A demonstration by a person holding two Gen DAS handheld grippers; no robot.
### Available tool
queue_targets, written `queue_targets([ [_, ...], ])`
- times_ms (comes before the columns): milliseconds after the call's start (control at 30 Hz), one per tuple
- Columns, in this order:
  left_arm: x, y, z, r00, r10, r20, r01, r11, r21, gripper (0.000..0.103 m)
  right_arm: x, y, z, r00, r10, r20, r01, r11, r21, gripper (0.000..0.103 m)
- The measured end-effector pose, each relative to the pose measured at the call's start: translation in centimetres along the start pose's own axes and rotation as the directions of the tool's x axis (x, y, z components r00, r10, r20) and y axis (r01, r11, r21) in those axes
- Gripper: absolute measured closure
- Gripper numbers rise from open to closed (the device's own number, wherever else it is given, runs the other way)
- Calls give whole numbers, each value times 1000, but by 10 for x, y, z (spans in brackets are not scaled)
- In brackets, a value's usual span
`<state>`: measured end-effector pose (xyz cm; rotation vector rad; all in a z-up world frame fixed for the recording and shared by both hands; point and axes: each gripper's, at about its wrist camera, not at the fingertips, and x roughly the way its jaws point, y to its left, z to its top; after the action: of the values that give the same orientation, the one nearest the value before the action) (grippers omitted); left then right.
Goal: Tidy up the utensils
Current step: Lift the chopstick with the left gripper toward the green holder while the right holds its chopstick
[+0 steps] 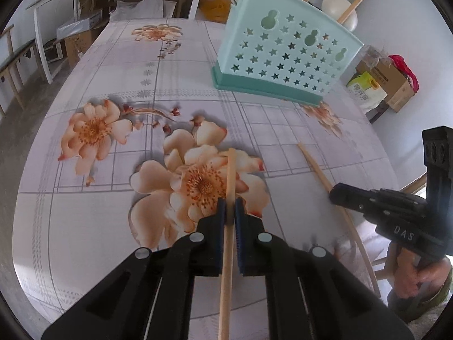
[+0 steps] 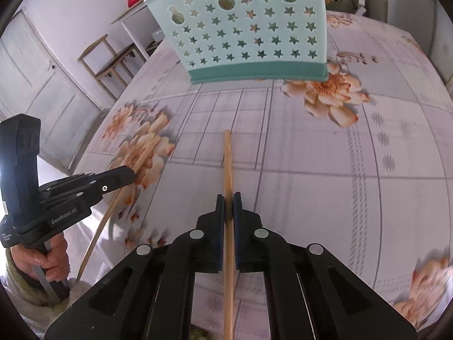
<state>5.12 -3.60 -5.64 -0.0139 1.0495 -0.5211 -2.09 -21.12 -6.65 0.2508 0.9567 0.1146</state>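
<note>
Both fingers pinching chopsticks: left chopstick (image 1: 230, 175), right chopstick (image 2: 228, 164); bare tablecloth (image 2: 311, 155) before holder (image 2: 246, 28).

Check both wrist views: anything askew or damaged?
Nothing stands out. Each claw, left and right, is shut on one chopstick; the teal holder stands upright on the table.

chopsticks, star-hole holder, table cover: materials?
Chopsticks: likely bamboo or light wood, matte; pale tan, with faint lengthwise grain. Holder: moulded plastic, semi-matte mint with a darker teal base and clean star cutouts. Table cover: probably vinyl or oilcloth; printed flowers, slight sheen.
</note>
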Motion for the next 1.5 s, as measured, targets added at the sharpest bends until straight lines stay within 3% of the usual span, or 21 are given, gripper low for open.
queue_targets([
  [367, 9, -9, 14, 999, 40, -7, -39, 996, 78, 96, 0, -1, 2, 1000, 11, -16, -11, 1000, 8, 99],
  [1200, 21, -19, 31, 1000, 30, -4, -29, 993, 112, 89, 9, 11, 13, 998, 2, -64, -9, 995, -103, 96],
  [1333, 21, -21, 30, 999, 38, 1, -38, 992, 121, 89, 9, 12, 15, 996, 29, -83, -38, 994, -106, 87],
  [1500, 22, -23, 30, 999, 50, 9, -51, 990, 131, 88, 10, 17, 13, 997, 8, -71, -18, 990, -141, 86],
])
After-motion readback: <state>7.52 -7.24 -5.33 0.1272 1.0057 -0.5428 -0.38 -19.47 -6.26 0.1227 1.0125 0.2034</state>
